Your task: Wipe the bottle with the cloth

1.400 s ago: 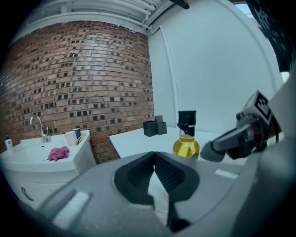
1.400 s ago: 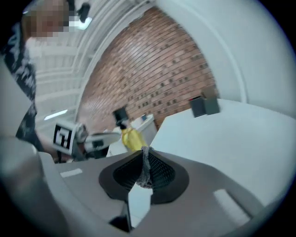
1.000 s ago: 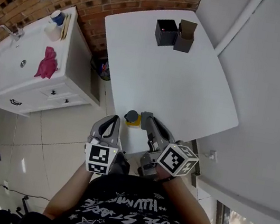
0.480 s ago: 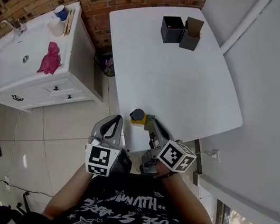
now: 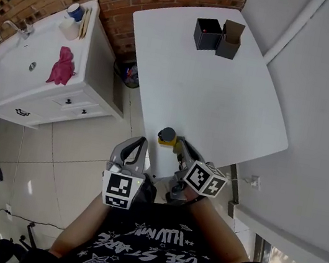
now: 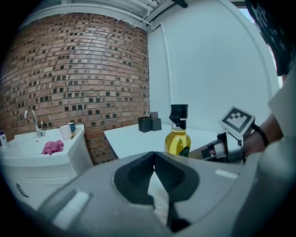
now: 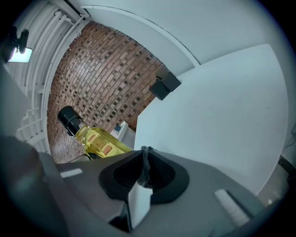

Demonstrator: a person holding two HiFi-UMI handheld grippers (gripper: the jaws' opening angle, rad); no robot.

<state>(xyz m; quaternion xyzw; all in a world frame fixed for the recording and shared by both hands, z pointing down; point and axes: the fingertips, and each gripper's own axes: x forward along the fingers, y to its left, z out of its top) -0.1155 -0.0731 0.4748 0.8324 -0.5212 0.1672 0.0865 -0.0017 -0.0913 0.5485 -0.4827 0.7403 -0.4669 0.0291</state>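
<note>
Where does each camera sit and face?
Head view: on the head, facing steeply down at the table, bottle, left gripper, right gripper, arms, shirt.
Left gripper view: on the left gripper, along its shut jaws toward bottle and brick wall; the right gripper shows.
Right gripper view: on the right gripper, along jaws pinching a grey strip, across the table.
All three share the bottle and boxes.

Head view: bottle (image 5: 166,135) shows only its dark cap and a sliver of yellow, body hidden beneath its own top, close by the right gripper (image 5: 178,145). Left gripper view: bottle base hidden behind the body of the left gripper (image 6: 154,156), label (image 6: 184,151) too blurred to read. Right gripper view: thin dark fuzzy strip (image 7: 144,166) at the seam of the closed jaws, too small to name; bottle base cut off by the gripper body.
</note>
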